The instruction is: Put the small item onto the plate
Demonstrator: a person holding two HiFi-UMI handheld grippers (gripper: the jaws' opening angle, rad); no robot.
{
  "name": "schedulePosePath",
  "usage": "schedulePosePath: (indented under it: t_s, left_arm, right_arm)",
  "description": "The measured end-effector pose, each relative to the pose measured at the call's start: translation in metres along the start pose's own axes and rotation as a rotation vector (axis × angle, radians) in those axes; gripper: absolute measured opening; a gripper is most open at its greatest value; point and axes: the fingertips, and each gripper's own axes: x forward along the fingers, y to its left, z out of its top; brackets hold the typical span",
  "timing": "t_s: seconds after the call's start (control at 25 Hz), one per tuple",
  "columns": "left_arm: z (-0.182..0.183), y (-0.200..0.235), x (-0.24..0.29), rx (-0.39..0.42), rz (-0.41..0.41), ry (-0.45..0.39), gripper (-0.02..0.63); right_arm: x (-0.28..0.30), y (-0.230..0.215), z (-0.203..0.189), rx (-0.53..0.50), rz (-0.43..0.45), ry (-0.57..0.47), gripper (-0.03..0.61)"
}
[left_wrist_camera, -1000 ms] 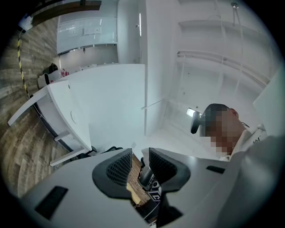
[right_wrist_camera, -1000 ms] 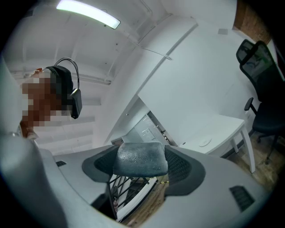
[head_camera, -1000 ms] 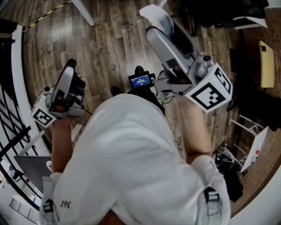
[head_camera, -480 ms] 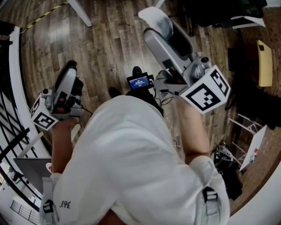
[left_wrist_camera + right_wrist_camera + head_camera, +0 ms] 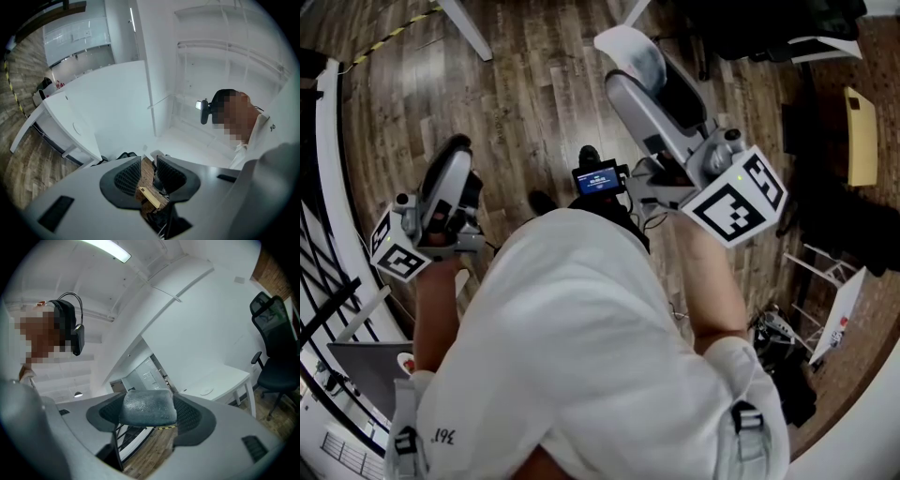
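My right gripper (image 5: 147, 399) is shut on the small item (image 5: 147, 407), a rough grey block held across both pads. In the head view that gripper (image 5: 630, 52) is raised in front of the person's white shirt, with the pale item (image 5: 628, 42) at its tip. My left gripper (image 5: 148, 161) has its jaws drawn together to a narrow slit with nothing between them. It is held lower at the left (image 5: 455, 150), pointing up and away. No plate shows in any view.
Wooden floor (image 5: 534, 84) lies below. A small device with a lit screen (image 5: 598, 178) stands ahead of the person. Black railings (image 5: 323, 291) run along the left. A black office chair (image 5: 276, 348) and white desks (image 5: 220, 380) (image 5: 93, 108) are nearby.
Both grippers have drifted slightly and their views have swung a little. The right gripper still holds the grey block, and the left jaws stay close together.
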Motion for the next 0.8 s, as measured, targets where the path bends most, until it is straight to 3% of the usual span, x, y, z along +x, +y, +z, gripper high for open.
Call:
schedulePosePath:
  t_s: [0.4, 0.8]
  left_arm:
    - [-0.017, 0.012, 0.006, -0.081, 0.018, 0.001, 0.103]
    - [-0.013, 0.058, 0.133, -0.068, 0.049, 0.035, 0.103]
  right_arm:
    - [-0.009, -0.016, -0.001, 0.023, -0.037, 0.017, 0.313]
    - [0.007, -0.140, 0.057, 0.081, -0.044, 0.000, 0.313]
